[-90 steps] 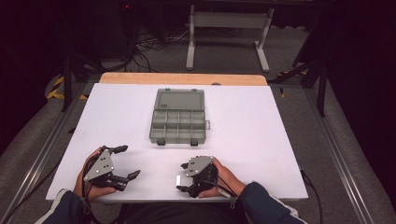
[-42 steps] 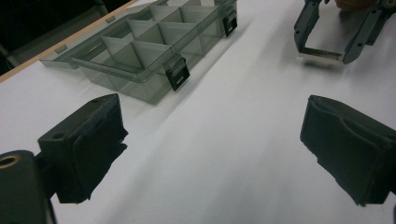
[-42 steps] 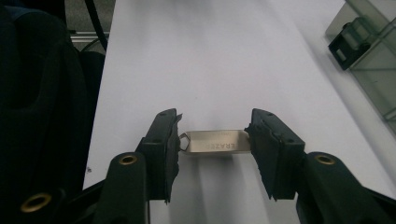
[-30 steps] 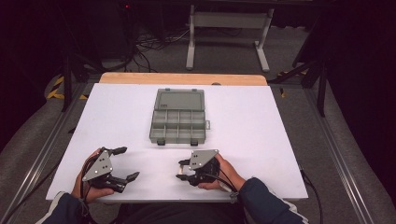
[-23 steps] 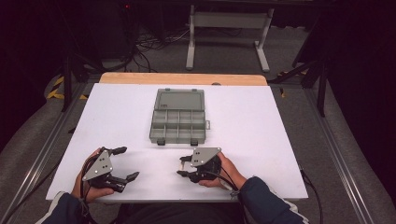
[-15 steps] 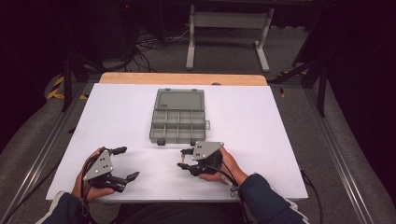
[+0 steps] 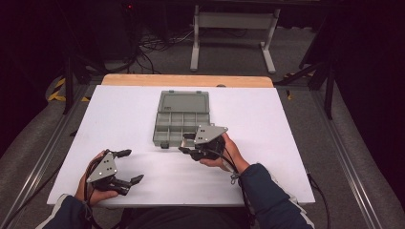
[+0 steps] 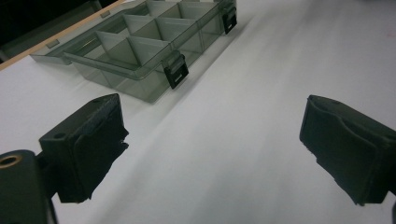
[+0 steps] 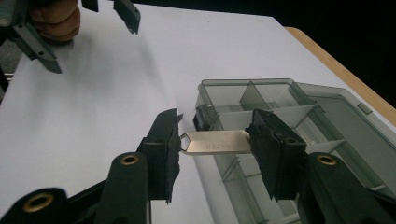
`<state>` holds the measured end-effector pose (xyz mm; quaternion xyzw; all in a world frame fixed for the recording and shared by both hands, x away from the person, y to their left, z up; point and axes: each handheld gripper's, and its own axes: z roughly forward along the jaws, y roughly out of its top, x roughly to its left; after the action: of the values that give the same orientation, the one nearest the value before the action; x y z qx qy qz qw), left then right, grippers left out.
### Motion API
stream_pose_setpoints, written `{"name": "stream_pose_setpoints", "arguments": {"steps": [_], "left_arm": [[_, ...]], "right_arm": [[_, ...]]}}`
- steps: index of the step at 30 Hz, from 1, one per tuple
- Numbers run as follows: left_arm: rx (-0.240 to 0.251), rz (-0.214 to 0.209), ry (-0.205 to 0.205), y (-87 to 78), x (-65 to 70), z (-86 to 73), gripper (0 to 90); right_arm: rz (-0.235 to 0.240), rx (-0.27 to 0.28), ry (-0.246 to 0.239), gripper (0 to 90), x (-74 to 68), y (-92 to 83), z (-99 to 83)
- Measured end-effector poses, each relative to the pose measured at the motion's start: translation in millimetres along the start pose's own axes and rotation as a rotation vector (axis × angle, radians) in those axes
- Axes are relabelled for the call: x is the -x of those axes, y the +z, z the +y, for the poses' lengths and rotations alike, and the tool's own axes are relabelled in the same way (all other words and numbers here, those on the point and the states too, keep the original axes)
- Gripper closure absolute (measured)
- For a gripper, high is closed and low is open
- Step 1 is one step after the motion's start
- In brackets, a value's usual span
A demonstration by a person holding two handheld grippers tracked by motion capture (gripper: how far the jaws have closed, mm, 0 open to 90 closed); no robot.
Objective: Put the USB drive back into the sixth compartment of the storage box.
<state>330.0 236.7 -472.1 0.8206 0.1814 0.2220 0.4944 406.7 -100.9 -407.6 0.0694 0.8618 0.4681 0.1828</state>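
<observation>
A small silver metal USB stick is pinched end to end between the two black jaws of my right gripper. That right gripper hovers at the near edge of a grey see-through compartment box, whose lid lies open toward the far side. From the right gripper view the stick hangs just over the box's near corner compartments. My left gripper rests near the table's front left with its jaws wide apart and nothing between them. The box sits ahead of it.
The white tabletop has a wooden strip along its far edge. Black latches stick out from the box's near wall. Dark floor, cables and a metal stand lie beyond the table. My left gripper also appears far off in the right gripper view.
My right gripper has risen and moved away from the front edge toward the box, carrying the stick. The left gripper has stayed where it was.
</observation>
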Motion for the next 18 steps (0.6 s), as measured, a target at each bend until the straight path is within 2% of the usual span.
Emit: {"name": "stream_pose_setpoints", "arguments": {"steps": [18], "left_arm": [[-0.004, 0.005, -0.001, -2.5, 1.1, -0.9, 7.8]], "right_arm": [[-0.02, -0.021, 0.047, 53.5, 27.3, 29.4, 9.0]]}}
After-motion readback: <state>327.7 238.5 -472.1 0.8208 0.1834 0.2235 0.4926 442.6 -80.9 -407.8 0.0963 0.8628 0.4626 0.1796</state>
